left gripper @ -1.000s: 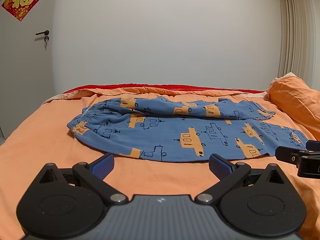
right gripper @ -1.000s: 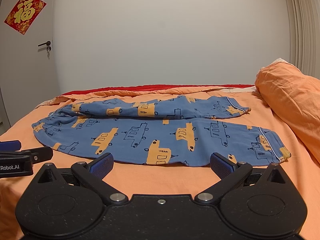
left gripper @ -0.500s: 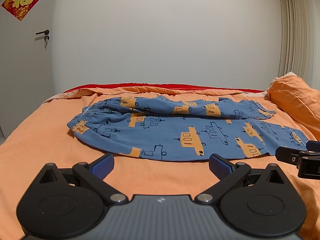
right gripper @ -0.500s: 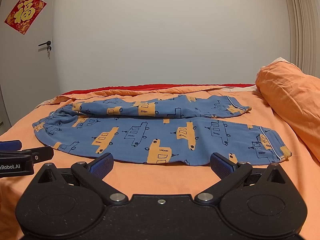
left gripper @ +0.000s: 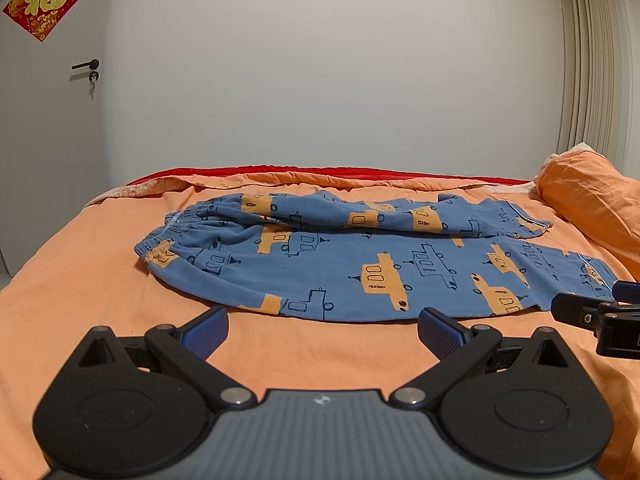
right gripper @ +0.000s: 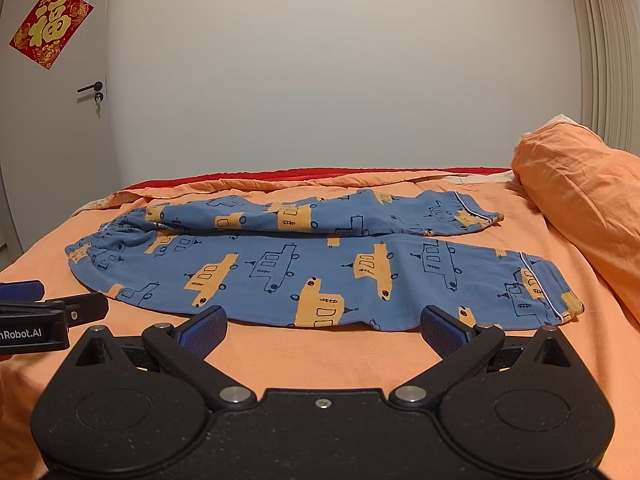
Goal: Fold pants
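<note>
With both grippers, left [left gripper: 323, 328] and right [right gripper: 324, 326], hovering with fingers spread wide and empty, the pants [left gripper: 360, 264] lie flat on the bed [left gripper: 80, 280] at twelve o'clock; I'd pinch waistband and cuff together, the cuff showing whole only rightward.
</note>
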Demonstrator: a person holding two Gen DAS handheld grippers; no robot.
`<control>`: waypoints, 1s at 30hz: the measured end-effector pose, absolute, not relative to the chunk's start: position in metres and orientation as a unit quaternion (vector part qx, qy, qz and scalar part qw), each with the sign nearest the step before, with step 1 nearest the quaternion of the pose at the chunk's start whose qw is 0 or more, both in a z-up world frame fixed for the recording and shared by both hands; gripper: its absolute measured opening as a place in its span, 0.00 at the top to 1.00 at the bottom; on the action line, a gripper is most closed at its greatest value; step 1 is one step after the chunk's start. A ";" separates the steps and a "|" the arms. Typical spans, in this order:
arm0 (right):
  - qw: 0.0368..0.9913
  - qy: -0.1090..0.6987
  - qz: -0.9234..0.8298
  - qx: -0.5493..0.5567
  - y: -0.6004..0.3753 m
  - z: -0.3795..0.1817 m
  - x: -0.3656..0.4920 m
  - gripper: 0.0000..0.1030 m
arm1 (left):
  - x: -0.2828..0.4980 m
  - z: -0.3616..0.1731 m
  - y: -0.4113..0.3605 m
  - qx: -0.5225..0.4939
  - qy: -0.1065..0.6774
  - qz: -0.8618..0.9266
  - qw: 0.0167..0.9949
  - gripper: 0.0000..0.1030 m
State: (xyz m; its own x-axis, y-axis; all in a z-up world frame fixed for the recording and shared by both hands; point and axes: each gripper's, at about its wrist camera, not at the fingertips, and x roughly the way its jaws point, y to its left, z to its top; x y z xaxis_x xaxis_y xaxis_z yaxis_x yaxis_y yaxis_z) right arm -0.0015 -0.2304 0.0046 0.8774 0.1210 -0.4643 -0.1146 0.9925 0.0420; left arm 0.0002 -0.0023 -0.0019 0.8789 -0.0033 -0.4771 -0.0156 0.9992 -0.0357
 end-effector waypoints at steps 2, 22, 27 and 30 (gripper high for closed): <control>0.969 0.240 0.061 0.006 -0.230 0.004 -0.001 0.00 | 0.000 -0.003 -0.002 -0.020 0.248 0.002 0.968 0.00; 0.966 0.242 0.093 -0.009 -0.240 0.013 0.010 0.00 | 0.023 -0.013 0.012 -0.077 0.318 -0.005 0.945 0.00; 0.950 0.239 0.180 -0.085 -0.243 0.073 0.061 0.00 | 0.062 0.022 0.044 -0.100 0.300 0.016 0.949 0.00; 0.926 0.261 0.247 -0.118 -0.239 0.119 0.113 0.00 | 0.104 0.056 0.077 -0.091 0.264 0.036 0.960 0.00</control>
